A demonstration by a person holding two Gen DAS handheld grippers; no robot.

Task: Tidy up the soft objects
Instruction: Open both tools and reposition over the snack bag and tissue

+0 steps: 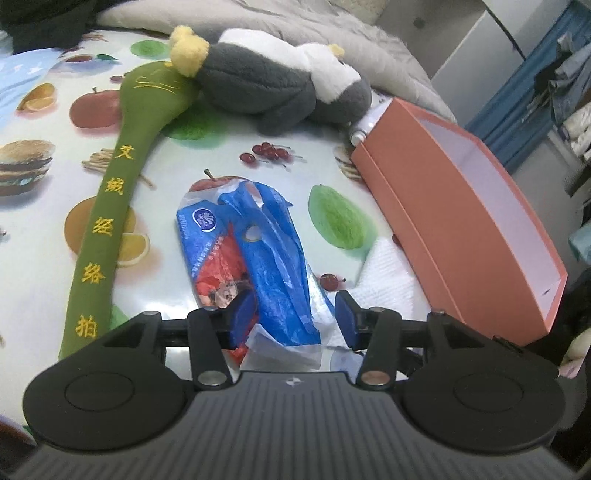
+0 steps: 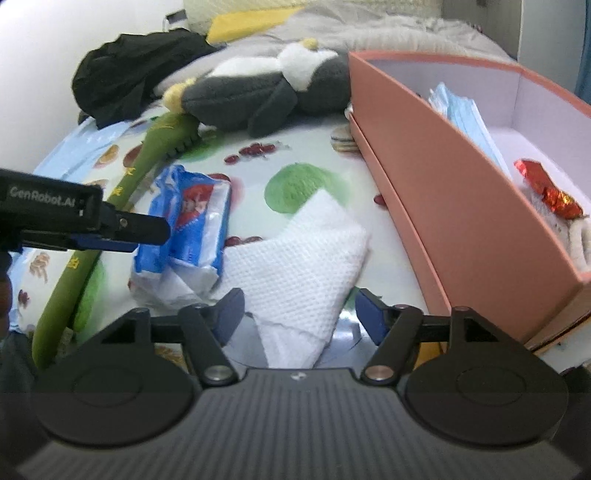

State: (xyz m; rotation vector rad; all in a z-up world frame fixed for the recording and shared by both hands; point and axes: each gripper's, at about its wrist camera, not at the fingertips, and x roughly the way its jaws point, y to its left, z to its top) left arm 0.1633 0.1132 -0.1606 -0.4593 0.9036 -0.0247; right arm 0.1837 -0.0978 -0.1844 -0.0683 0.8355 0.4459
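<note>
A blue tissue pack (image 1: pixel 255 251) lies on the fruit-print tablecloth (image 1: pixel 221 155). Its near end sits between the pads of my left gripper (image 1: pixel 293 319), which is open around it without squeezing. In the right wrist view the same pack (image 2: pixel 192 221) shows, with the left gripper (image 2: pixel 155 232) reaching in from the left. My right gripper (image 2: pixel 300 314) is open over a white paper towel (image 2: pixel 303 258) that lies loose between its fingers. A green fabric stick (image 1: pixel 107 206) and a grey-and-white plush penguin (image 1: pixel 266 81) lie further back. The orange box (image 2: pixel 443 206) stands on the right.
The box holds blue face masks (image 2: pixel 465 110), a red foil item (image 2: pixel 546 188) and something white. A small white bottle (image 1: pixel 364 127) stands at the box's far corner. A black garment (image 2: pixel 125 70) and a grey blanket (image 1: pixel 332 22) lie behind.
</note>
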